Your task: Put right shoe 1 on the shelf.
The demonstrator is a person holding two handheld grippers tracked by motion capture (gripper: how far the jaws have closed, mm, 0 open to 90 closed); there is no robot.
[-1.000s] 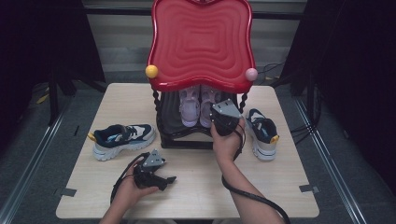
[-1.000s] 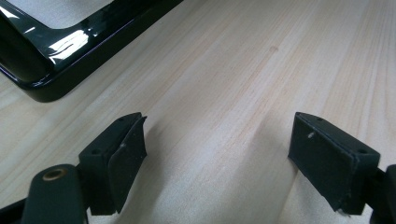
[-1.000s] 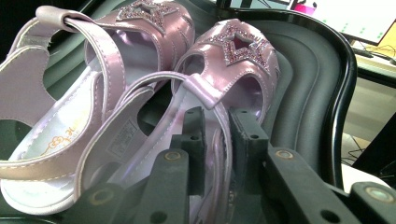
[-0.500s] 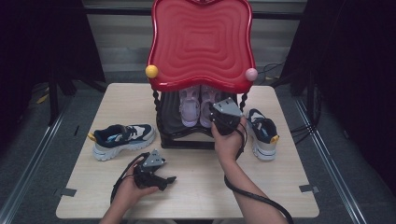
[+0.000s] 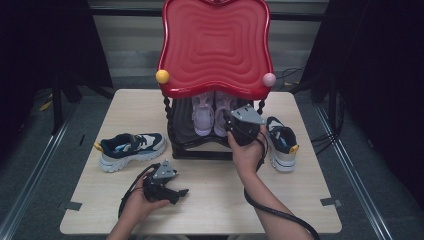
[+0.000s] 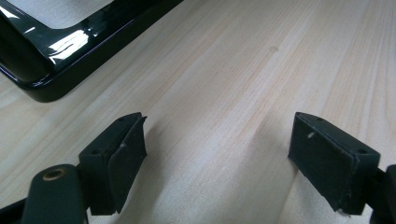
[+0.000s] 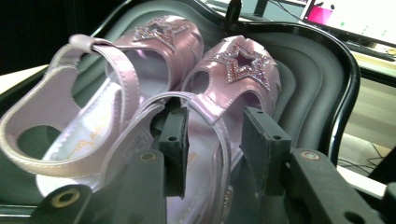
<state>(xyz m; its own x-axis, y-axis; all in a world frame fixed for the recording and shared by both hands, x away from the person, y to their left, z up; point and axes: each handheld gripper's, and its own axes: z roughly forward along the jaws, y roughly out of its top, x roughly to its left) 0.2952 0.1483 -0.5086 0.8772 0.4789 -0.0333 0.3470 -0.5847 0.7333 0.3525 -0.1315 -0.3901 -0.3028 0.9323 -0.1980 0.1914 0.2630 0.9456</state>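
Observation:
Two pink sandals with glittery stars, one on the left (image 7: pixel 93 107) and one on the right (image 7: pixel 233 79), lie side by side on the black lower shelf (image 5: pixel 200 150) of a small rack. My right gripper (image 7: pixel 212 126) reaches in at the heel of the right sandal (image 5: pixel 222 112). Its jaws have just been opening and stand apart, with the sandal's side strap between them and no pad pressing on it. My left gripper (image 5: pixel 180 191) lies low over the table near the front edge, jaws open (image 6: pixel 217 140) on bare wood.
The rack's wavy red top (image 5: pixel 215 45) overhangs the shelf, with a yellow knob (image 5: pixel 162 76) and a pink knob (image 5: pixel 269 79). A navy and white sneaker (image 5: pixel 131 148) lies left of the rack, its mate (image 5: pixel 281 142) right. The rack's black base (image 6: pixel 70 70) is near the left gripper.

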